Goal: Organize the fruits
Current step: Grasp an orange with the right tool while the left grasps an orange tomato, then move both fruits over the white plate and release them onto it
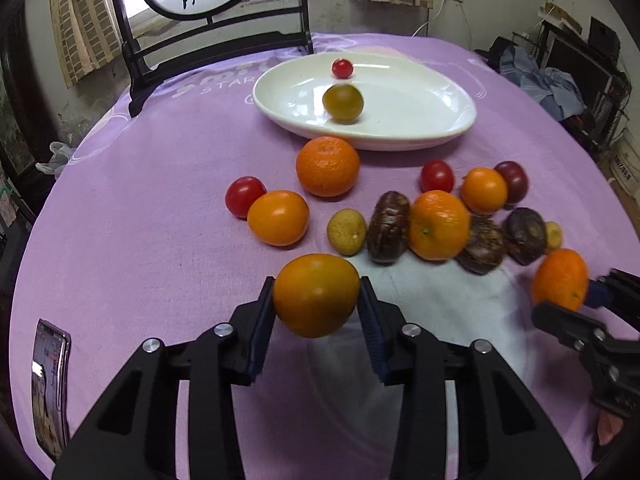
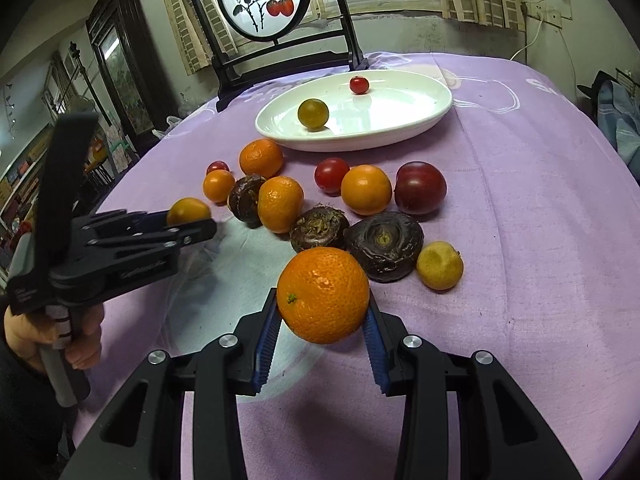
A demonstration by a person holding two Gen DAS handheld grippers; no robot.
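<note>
My left gripper [image 1: 316,300] is clamped on a smooth orange tomato [image 1: 316,295], its blue pads pressing both flanks; the skin is glossy and even, with no pores, and the fruit sits clear above the purple tablecloth [image 1: 140,208]. My right gripper [image 2: 323,312] is closed on a mandarin [image 2: 323,294], a brighter orange with dimpled peel and a small green stem scar on its left side, also lifted off the cloth. From the right wrist view my left hand [image 2: 52,332] shows around the other tool's handle.

Just beyond the claws, the rest of the fruit lies in a loose cluster on the cloth. Nearest are two dark brown water chestnuts [image 2: 384,245], squat and rough with ringed crowns, touching each other, and a small dull-yellow fruit [image 2: 439,265] just beside the larger one. Behind them sit a second mandarin [image 2: 280,204], a third chestnut [image 2: 246,196] against it, a smooth orange tomato [image 2: 366,189], a dark purple-red plum [image 2: 420,187] and a red tomato [image 2: 331,174]. Further left lie a large mandarin [image 2: 261,157], a small orange tomato [image 2: 218,186] and a red cherry tomato [image 2: 217,167].

Farthest off, the white oval plate [image 2: 400,120] holds an olive-green tomato [image 2: 313,113] near its middle and a tiny red cherry tomato [image 2: 359,85] by its far rim, well apart.
</note>
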